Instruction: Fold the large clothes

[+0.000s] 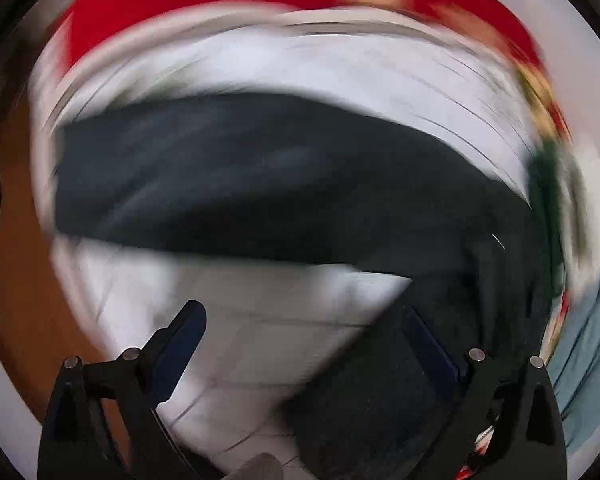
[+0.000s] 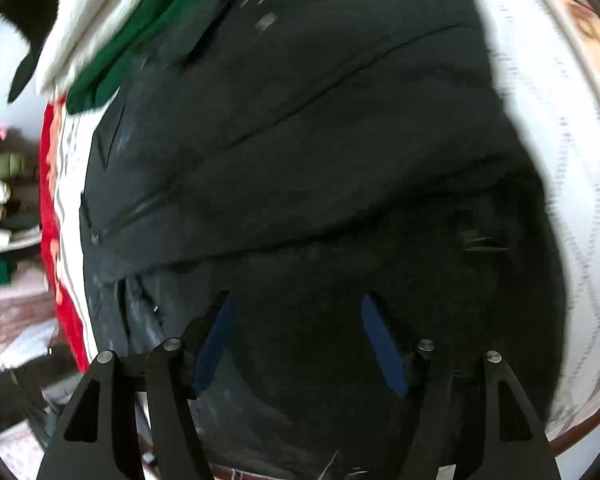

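A large dark garment point(image 1: 260, 184) lies across a white sheet point(image 1: 260, 352) on a bed; the left wrist view is blurred by motion. My left gripper point(image 1: 304, 316) is open just above the sheet, with a dark fold of the garment point(image 1: 364, 392) lying against its right finger. In the right wrist view the same dark garment point(image 2: 300, 140) fills the frame, with a seam and a zip line across it. My right gripper point(image 2: 296, 304) is open right over the garment, holding nothing.
A red and white patterned cover point(image 1: 220, 4) lies beyond the sheet. Green and white clothes point(image 2: 112, 40) are piled at the garment's far left. Shelves with folded clothes point(image 2: 0, 200) stand at the left. Brown floor point(image 1: 20, 280) shows beside the bed.
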